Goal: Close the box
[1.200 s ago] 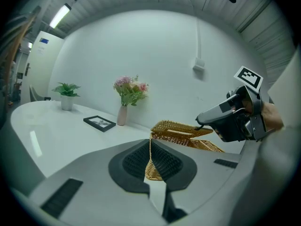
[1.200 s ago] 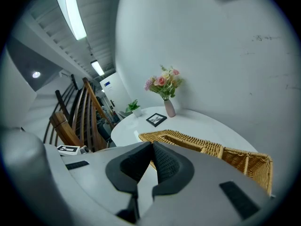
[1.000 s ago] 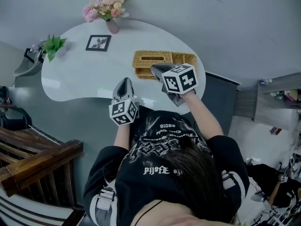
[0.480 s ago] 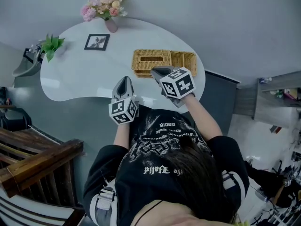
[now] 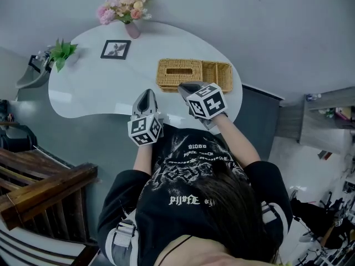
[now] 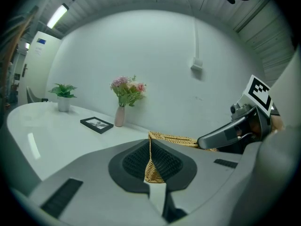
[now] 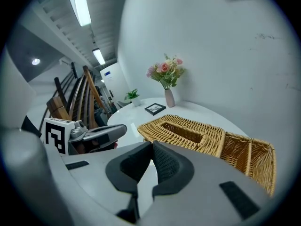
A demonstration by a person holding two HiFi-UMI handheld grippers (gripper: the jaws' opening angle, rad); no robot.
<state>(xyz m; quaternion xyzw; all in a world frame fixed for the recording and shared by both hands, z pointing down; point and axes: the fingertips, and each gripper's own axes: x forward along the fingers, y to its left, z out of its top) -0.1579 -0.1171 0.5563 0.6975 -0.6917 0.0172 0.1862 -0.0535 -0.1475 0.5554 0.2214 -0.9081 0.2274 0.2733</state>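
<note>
White, glossy tabletop (image 5: 94, 90), rounded like a bean, set against a pale grey wall (image 5: 266, 21). At the far edge a vase (image 5: 132, 31) of pink flowers, near it a black frame (image 5: 115, 50) lying flat, further left a small potted plant (image 5: 62, 51).

Wicker box (image 5: 193, 73) on the right part of the tabletop, close to the front edge. Slotted lid (image 7: 186, 132) down flat over the larger left section; smaller right compartment (image 7: 249, 154) uncovered.

Clenched on nothing, the right hand-held gripper (image 7: 151, 147): tips together, tilted down toward the near edge of the box. In the head view overlapping that edge; touching or not, impossible to tell.

Likewise closed and empty, the left hand-held gripper (image 6: 150, 144): wicker visible only beyond its tips. Held over the front edge of the tabletop, just left of the box and apart from it.

Left of the tabletop, dark wooden beams (image 5: 44, 187). Overhead, long strip lamps (image 7: 79, 4) on a ribbed grey ceiling (image 7: 101, 27).
</note>
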